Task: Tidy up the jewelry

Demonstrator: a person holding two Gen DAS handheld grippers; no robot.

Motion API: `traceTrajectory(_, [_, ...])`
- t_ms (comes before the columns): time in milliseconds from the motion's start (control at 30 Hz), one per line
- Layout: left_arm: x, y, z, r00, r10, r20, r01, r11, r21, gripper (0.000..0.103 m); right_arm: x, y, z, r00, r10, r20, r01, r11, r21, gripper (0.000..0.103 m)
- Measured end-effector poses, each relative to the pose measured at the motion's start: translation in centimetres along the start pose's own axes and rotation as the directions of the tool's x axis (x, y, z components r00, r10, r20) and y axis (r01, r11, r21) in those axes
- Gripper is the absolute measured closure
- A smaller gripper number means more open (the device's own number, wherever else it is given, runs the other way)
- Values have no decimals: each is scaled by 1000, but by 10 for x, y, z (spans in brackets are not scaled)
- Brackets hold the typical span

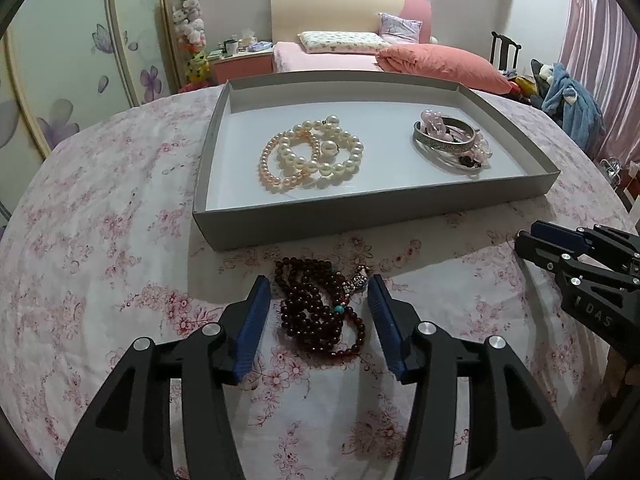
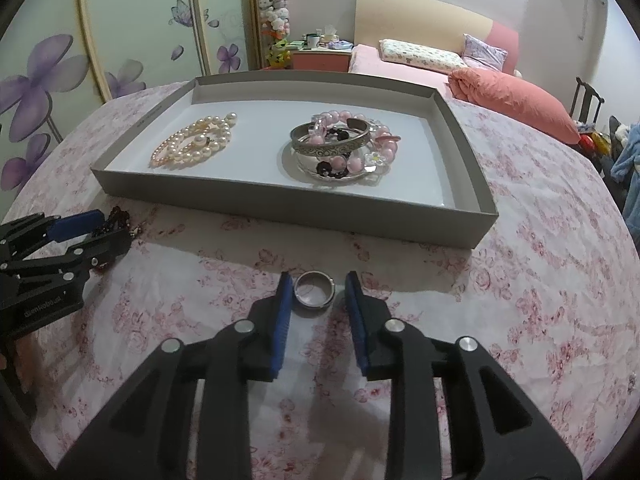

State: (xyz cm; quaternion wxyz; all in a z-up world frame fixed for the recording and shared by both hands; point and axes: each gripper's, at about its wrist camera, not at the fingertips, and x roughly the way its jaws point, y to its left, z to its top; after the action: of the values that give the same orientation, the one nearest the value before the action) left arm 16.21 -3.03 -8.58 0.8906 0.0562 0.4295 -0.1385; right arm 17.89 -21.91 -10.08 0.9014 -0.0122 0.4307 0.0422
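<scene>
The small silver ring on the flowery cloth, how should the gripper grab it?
The small silver ring lies flat between the right gripper's open blue pads. Probably best to come straight down and squeeze its outer band from both sides, low near the cloth, since its round wall could slip upward.

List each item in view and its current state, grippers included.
Left gripper: open, fingers either side of the dark bead string, not pressing.
Right gripper: open, fingers flanking the metal ring.
Dark bead string: heaped on the cloth, outside the tray.
Metal ring: flat on the cloth, outside the tray.
Pearl strands: piled in the tray.
Bangles and pink beads: stacked in the tray.
Tray: uncovered.
</scene>
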Motion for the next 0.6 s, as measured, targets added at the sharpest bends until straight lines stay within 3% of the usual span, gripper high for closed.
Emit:
traceTrajectory(267, [0,1,0,1000,2,-1,-2,1000,-2,46,2,-3,-1,1000,-20,-2,20,1000,6,66])
traceTrajectory(600, [0,1,0,1000,2,-1,-2,1000,-3,45,1,-2,-1,1000,-17,-1,17,1000,8,67])
